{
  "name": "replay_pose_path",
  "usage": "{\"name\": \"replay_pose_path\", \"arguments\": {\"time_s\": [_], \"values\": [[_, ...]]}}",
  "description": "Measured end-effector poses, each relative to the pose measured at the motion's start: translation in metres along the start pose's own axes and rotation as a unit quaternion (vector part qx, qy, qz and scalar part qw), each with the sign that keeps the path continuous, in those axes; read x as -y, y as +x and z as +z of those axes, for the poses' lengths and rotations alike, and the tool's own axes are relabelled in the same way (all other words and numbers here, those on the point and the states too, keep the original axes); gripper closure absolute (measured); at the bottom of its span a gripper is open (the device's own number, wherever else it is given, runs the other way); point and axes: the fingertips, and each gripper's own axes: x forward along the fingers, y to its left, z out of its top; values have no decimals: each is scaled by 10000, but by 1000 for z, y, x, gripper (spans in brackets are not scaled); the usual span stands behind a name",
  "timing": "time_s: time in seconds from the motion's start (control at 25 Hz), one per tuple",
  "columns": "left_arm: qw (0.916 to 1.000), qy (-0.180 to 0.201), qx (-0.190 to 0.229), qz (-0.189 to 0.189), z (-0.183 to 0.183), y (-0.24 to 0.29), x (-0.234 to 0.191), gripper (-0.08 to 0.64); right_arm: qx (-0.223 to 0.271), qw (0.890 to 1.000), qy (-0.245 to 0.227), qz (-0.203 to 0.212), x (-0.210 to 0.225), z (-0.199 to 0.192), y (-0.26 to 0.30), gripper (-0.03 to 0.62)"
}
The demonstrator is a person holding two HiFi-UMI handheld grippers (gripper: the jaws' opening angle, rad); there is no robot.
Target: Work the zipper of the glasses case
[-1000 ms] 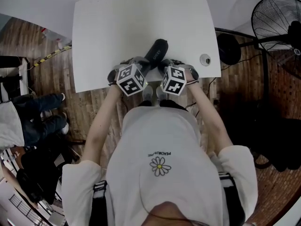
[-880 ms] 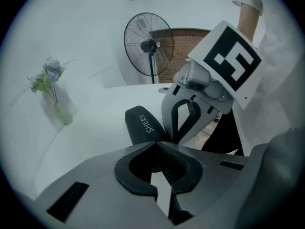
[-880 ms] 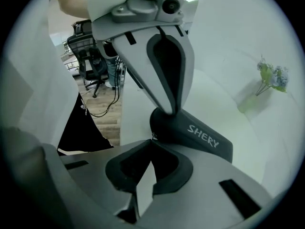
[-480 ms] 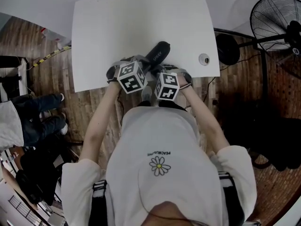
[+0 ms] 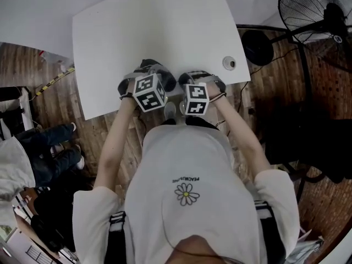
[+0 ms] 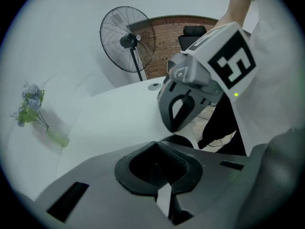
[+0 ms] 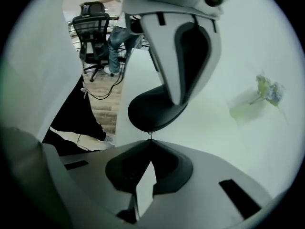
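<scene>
Both tools are hovering side by side at the near edge of the white counter (image 5: 154,26), with their marker cubes facing up. The black glasses case (image 7: 152,111) is sitting right at that edge between them, and in the head view it is mostly hiding under the left tool.

The right tongs (image 7: 150,141) are pressing together, their tips pinching the tiny zipper pull (image 7: 150,133) that is poking out of the case's rounded end. The left tongs (image 6: 155,144) are also pressing together and angling steeply down, with their tips coming down on the top of the case. Whether they are nipping any of it, I cannot tell.

Well away across the counter, a sprig of flowers (image 6: 29,101) is lying flat. A pedestal fan (image 6: 126,39) is standing off past the far corner.
</scene>
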Motion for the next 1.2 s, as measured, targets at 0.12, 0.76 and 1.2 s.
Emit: {"name": "replay_pose_path", "arguments": {"time_s": [0.12,0.76,1.2], "values": [[9993,362,66,-46,-6,-4,7,543,33,9992,380,-109,13,-9,-3,584],[9925,207,-438,-1120,-30,0,14,325,39,9994,354,-16,24,-3,9,584],[9951,-275,164,-933,-29,-2,10,325,328,9917,1020,718,-16,1,-12,584]]}}
